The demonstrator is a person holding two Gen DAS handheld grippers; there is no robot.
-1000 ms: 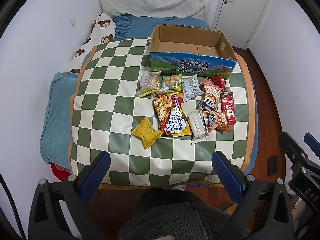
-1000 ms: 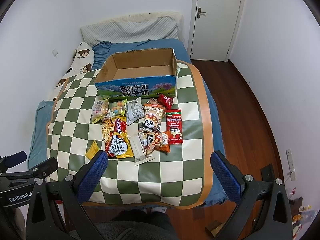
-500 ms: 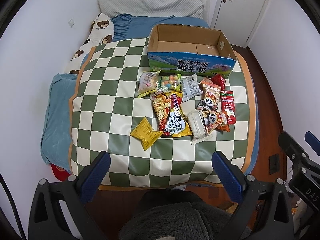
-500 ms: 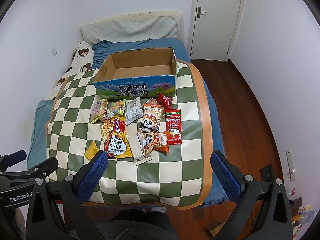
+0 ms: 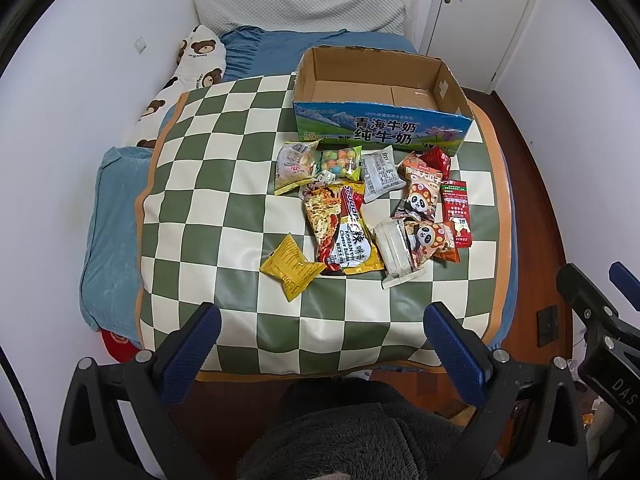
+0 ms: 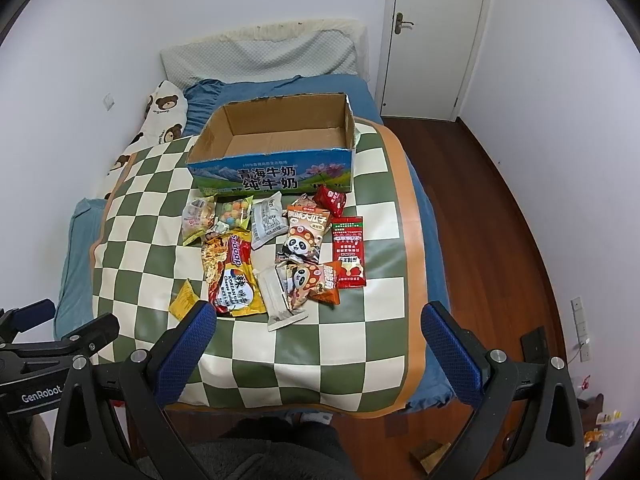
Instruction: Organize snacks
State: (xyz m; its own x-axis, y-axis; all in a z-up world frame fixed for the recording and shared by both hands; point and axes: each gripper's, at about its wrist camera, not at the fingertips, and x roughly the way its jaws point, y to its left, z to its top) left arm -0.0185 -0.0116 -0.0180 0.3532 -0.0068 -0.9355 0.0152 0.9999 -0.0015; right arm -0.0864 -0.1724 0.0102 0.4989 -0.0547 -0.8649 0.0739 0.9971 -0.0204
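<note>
Two grippers: left gripper (image 5: 320, 342) and right gripper (image 6: 318, 340), both held above the near edge of the mat, well short of the snacks.
Left jaws: spread wide, nothing between them.
Right jaws: spread wide, nothing between them.
Mat (image 5: 224, 184): green-and-cream checks, laid over a blue bed (image 5: 116, 240).
Box (image 5: 380, 104): open cardboard, blue printed front, at the far side of the mat; nothing inside that shows.
Snacks: a loose cluster on the mat just in front of the box.
Yellow packet (image 5: 291, 266): nearest the grippers, at the cluster's left, touching the noodle bag.
Noodle bag (image 5: 342, 228): long, in the middle.
White pack (image 5: 394, 252): just right of the noodle bag.
Panda bags (image 5: 420, 196): two, right of centre, one partly over the white pack.
Red packet (image 5: 456, 212): flat, at the right edge.
Candy bag (image 5: 340, 162): close to the box, between a pale bag and a grey one.
Pillow (image 5: 200, 56): bear print, by the left wall.
</note>
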